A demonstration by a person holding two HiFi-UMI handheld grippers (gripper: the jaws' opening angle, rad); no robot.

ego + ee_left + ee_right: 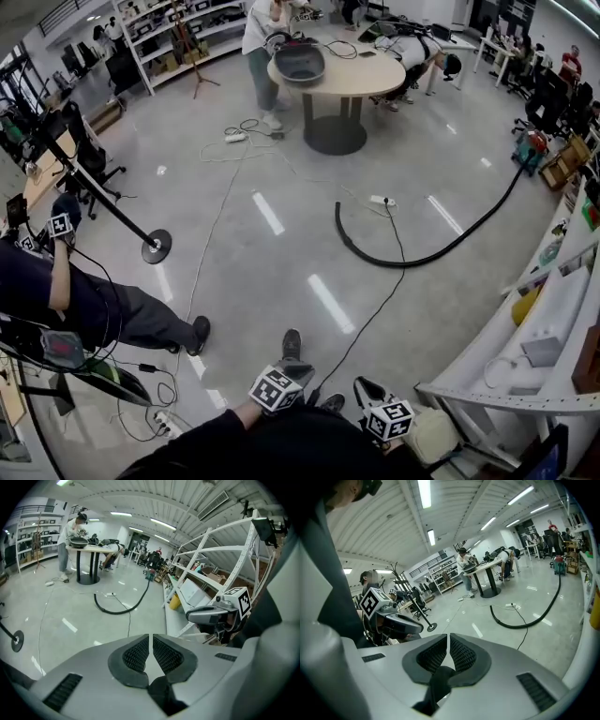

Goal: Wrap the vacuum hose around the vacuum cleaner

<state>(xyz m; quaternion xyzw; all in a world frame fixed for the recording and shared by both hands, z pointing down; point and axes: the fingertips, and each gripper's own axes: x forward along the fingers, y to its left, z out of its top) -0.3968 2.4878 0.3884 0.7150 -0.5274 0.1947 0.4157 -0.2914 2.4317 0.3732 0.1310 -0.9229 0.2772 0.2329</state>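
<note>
Left gripper (pixel 151 637) and right gripper (pixel 447 637): jaws together, holding nothing (vacuum hose (pixel 398 265) lies at one o'clock).

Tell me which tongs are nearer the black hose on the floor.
Right, narrowly. The right tongs sit almost straight below the hose in the head view; the left tongs are off to its left. Both are shut and well short of it.
</note>
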